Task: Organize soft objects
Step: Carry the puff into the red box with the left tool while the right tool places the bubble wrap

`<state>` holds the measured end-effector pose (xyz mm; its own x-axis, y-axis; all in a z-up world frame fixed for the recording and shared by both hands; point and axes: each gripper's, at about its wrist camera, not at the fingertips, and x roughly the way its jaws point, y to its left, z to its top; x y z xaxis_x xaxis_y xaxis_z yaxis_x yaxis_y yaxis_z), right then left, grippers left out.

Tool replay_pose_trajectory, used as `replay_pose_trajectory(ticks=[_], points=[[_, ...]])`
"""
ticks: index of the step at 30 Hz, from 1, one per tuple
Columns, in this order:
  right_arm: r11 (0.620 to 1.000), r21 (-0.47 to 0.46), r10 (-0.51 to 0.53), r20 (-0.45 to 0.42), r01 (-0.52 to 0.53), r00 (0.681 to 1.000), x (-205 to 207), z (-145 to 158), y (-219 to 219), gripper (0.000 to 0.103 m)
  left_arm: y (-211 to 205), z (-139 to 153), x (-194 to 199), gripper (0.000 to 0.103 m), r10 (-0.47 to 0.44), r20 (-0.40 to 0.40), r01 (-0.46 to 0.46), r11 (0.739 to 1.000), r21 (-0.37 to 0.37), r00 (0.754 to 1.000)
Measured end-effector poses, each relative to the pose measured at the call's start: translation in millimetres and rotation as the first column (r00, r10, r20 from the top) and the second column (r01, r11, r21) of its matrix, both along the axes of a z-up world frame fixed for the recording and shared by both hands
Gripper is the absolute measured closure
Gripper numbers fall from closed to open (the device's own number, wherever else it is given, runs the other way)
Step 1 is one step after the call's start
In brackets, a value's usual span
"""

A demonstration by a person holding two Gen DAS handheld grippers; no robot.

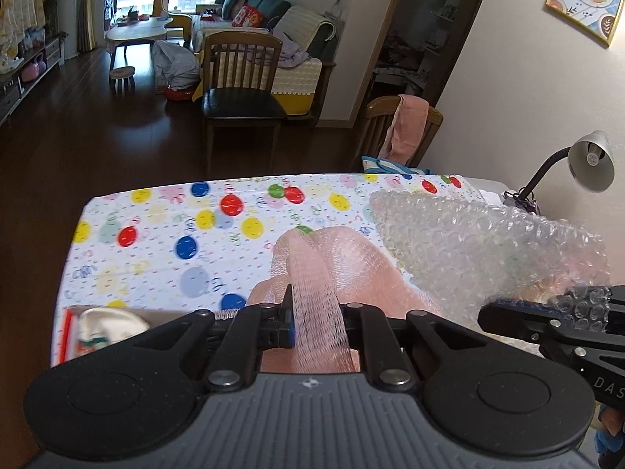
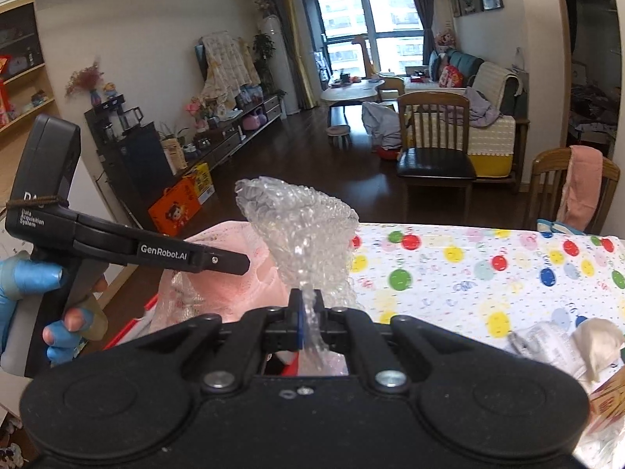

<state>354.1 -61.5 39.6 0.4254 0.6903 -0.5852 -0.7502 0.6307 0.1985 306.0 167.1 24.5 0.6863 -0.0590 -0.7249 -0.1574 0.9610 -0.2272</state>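
Note:
My left gripper is shut on a pink mesh net, whose strip runs back between the jaws. The net bunches over the table just ahead. My right gripper is shut on a sheet of clear bubble wrap, held up above the table edge. The bubble wrap also shows in the left wrist view, right of the net, with the right gripper clamping its lower edge. The pink net shows in the right wrist view, behind the wrap, with the left gripper's body over it.
The table has a balloon-print cloth. A box with white soft items sits at the near left. More soft items and packets lie at the right. A desk lamp stands far right. Wooden chairs stand beyond the table.

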Motion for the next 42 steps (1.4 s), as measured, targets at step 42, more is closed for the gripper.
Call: replay_pose_trajectory(ticks=[42], points=[[0.984, -0.178, -0.006, -0.135, -0.018, 0.991, -76.1, -129.8, 129.1, 0.092, 86.3, -120.9, -86.6, 0.091, 0.103, -0.159, -0.094, 0.993, 0.065, 0.982]])
